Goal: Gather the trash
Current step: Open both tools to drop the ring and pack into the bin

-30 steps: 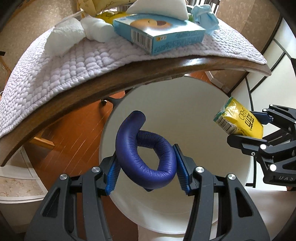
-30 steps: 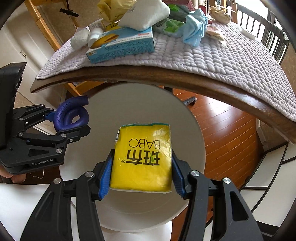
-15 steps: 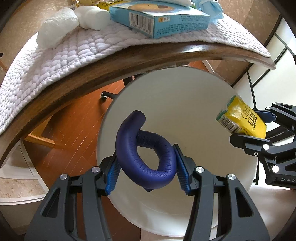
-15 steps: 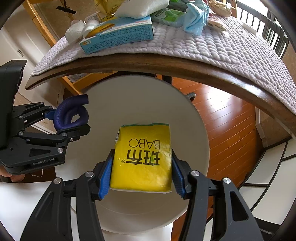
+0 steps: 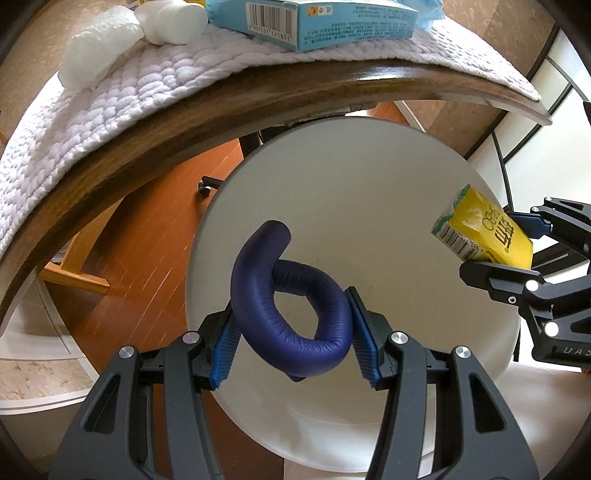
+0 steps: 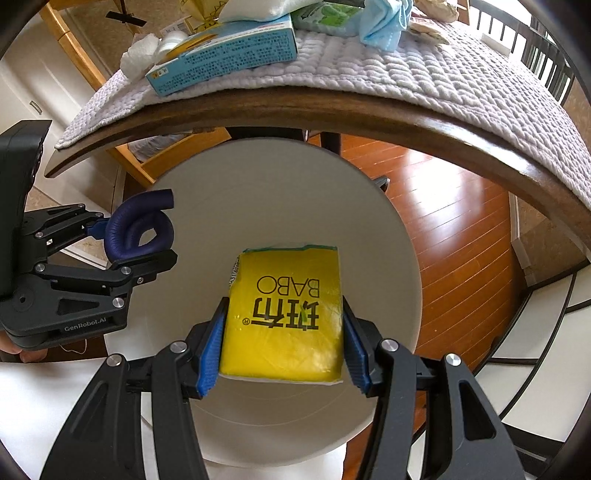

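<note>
L tongs [image 5: 293, 334] grip a coiled dark-blue padded tube [image 5: 291, 295], blue ribbed pads pressed on both sides of the loop; one end of the tube sticks up past the coil. R tongs [image 6: 282, 334] grip a yellow snack packet [image 6: 284, 314] w/ "BABO" printed on it, upside-down in the right wrist view, pads on its two long sides. In the left wrist view the same packet [image 5: 484, 236] shows at far right w/ its barcode end toward the camera, held by the R tongs [image 5: 517, 243]; in the right wrist view the L tongs [image 6: 122, 240] w/ the tube [image 6: 138, 229] sit at far left.

Both loads hang over the mouth of a round white bin [image 5: 369, 177], tube near its left rim, packet near its right rim; the inside of the bin [image 6: 288, 192] looks bare where visible. Bin stands on reddish wood floor [image 6: 454, 229], just below the curved front edge of the wooden bench [image 6: 314, 110].

On the bench, a pale quilted cloth [image 6: 424, 70] covers the top. Near the front edge lies a light-blue carton [image 5: 314, 22] w/ barcode, same carton [image 6: 225, 55] in the other view. By the left corner: crumpled white tissue [image 5: 99, 48] beside a white wad [image 5: 171, 22]. Behind the carton: blue face mask [image 6: 384, 22], green-white wipes pack [image 6: 325, 14].
</note>
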{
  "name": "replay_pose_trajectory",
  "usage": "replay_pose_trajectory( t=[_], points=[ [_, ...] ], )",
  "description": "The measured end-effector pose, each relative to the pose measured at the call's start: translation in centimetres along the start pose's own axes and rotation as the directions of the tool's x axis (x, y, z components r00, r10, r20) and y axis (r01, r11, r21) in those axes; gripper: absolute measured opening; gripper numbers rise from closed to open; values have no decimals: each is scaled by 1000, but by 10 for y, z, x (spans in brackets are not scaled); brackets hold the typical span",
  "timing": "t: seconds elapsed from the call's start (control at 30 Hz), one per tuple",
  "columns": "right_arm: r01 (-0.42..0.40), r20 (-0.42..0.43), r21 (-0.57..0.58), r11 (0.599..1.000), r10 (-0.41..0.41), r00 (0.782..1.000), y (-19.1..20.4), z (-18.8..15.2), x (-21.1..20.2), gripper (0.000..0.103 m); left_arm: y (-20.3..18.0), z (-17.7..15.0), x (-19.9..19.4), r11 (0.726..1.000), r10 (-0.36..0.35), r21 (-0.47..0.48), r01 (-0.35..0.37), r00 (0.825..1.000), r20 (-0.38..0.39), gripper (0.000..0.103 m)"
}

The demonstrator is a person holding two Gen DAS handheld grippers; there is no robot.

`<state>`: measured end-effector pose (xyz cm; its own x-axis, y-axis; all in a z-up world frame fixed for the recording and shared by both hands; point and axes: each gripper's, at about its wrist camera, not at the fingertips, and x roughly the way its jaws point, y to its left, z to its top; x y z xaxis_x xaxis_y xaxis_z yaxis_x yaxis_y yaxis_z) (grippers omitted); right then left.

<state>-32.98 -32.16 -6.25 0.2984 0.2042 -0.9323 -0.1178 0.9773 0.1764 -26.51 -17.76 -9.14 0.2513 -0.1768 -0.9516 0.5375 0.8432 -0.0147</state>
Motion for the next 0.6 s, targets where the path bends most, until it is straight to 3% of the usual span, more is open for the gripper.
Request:
replay_pose_trajectory(
  t=[0.43, 0.5, 0.6],
  points=[
    [-1, -5, 15, 1000, 1, 1000, -2, -1, 2, 57, -4, 0, 5, 1000, -4, 9, 4, 1000, -9, 57],
    [-1, -1, 26, 1000, 1, 1000, -4, 0, 1, 69, -4, 0, 5, 1000, -8, 11, 8, 1000, -3, 71],
    [5, 23, 38, 999, -6, 1000, -7, 2, -5, 78, -4, 0, 0, 1000, -1, 20, 1, 1000, 18, 79]
  ],
)
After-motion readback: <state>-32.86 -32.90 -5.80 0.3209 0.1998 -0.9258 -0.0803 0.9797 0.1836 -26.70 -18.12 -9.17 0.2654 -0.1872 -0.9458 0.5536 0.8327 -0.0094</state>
